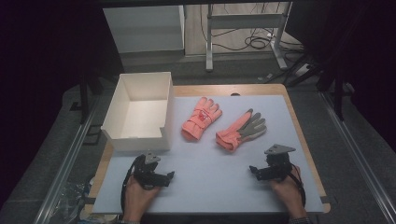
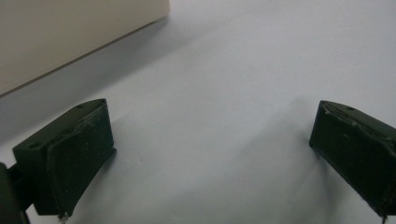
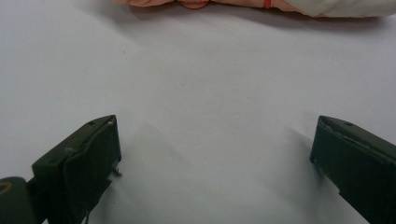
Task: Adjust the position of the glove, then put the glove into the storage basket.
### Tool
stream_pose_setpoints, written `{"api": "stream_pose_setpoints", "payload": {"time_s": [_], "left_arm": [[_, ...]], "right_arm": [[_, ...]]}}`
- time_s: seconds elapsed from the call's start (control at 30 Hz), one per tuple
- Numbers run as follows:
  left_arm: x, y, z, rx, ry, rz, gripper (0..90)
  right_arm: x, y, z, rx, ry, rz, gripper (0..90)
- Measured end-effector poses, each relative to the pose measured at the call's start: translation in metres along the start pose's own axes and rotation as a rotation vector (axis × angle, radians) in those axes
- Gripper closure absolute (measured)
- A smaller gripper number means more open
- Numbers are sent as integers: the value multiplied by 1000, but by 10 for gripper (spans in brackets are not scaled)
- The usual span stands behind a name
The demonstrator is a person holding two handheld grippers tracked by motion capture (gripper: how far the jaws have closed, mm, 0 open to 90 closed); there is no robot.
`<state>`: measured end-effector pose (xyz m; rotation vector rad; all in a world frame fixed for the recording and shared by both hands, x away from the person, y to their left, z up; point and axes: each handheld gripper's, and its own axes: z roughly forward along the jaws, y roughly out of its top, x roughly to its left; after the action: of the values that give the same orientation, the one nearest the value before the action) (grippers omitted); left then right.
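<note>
The white box (image 1: 140,112) stands open-topped at the far left of the worktop (image 1: 210,186), its near wall just beyond the left hand-held gripper (image 1: 169,176). That gripper rests low on the near left part of the worktop with its jaws pointing toward the middle; the left gripper view shows the jaws spread wide with only bare worktop between them and the box's wall at the upper left.

The two gloves lie side by side near the centre. The left glove (image 1: 201,118) lies back up, cuff toward the person and fingers away, its long axis leaning slightly right. The right glove (image 1: 240,130), with a grey palm, lies more steeply slanted, cuff at the near left and fingers at the far right.

The right hand-held gripper (image 1: 253,170) sits on the near right, jaws also wide and empty, aimed leftward. The right glove's cuff lies just ahead and to the far left of it, so this hand is judged the nearer for a first pick; a forward reach should suffice.
</note>
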<state>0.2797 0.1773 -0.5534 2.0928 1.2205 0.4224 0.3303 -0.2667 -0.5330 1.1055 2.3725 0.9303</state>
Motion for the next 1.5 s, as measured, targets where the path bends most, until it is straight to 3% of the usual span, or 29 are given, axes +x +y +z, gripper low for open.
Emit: {"api": "stream_pose_setpoints", "payload": {"time_s": [0.77,1.13,1.37,1.5], "left_arm": [[0,0,0,1,-1,3,0],[0,0,0,2,-1,3,0],[0,0,0,1,-1,3,0],[0,0,0,1,-1,3,0]], "right_arm": [[0,0,0,3,-3,-6,21],[2,1,-3,8,1,17,22],[-4,9,-7,0,24,62,33],[-6,19,-11,-23,21,55,71]]}}
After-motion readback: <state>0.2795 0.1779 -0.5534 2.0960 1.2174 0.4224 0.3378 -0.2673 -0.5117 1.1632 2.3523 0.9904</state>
